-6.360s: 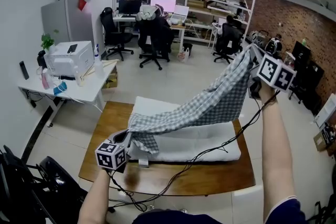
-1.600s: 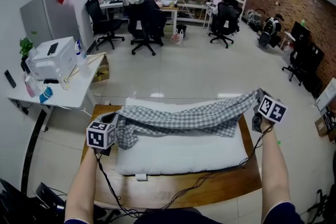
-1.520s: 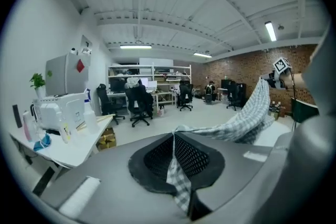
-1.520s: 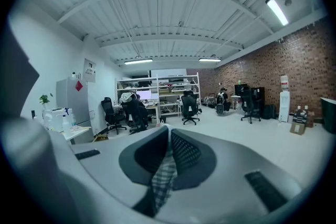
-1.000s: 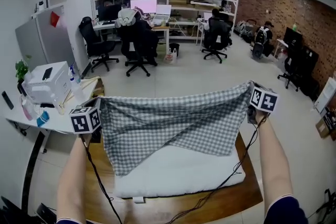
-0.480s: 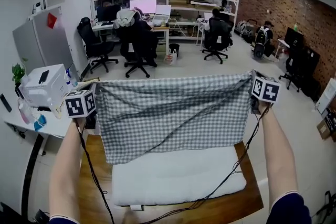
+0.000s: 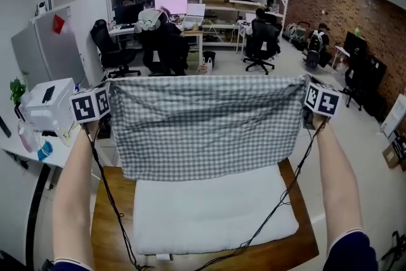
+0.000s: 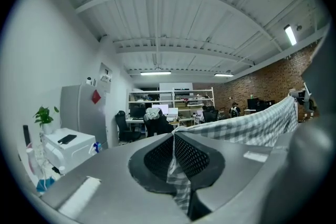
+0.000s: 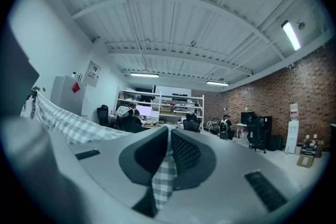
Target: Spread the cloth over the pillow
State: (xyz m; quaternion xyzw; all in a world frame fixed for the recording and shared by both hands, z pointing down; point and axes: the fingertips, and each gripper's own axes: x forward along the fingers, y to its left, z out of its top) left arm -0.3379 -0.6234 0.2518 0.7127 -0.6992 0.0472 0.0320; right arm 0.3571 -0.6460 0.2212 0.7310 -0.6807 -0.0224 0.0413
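Since a moment and a half ago the cloth [image 7: 209, 124] has gone from a bunched strip lying on the pillow [image 7: 216, 216] to a flat sheet hanging in the air. Both of my grippers have come up and moved wider apart.

Looking along the left gripper [image 8: 175, 148], I see its mesh pads pressed together with a checked corner of the fabric pinched between them. A narrow tail of that corner hangs below the pads. The right gripper [image 9: 168, 147] shows the same thing, with its pads closed tight on the opposite top corner and a strip of check trailing down from the pinch.

From the head view, the top hem runs nearly straight and level between the two grips. The sheet hangs below it with only slight ripples. Its lower hem crosses the far edge of the pillow, and I cannot tell whether it touches the pillow or hangs just above it.

The pillow is white and lies flat on the wooden table [image 7: 104, 228], with most of its near part uncovered. Black cables [image 7: 109, 203] drop from both grippers, and the right-hand one trails across the pillow's near right corner. Each marker cube [image 7: 321, 100] sits just outside its end of the sheet.
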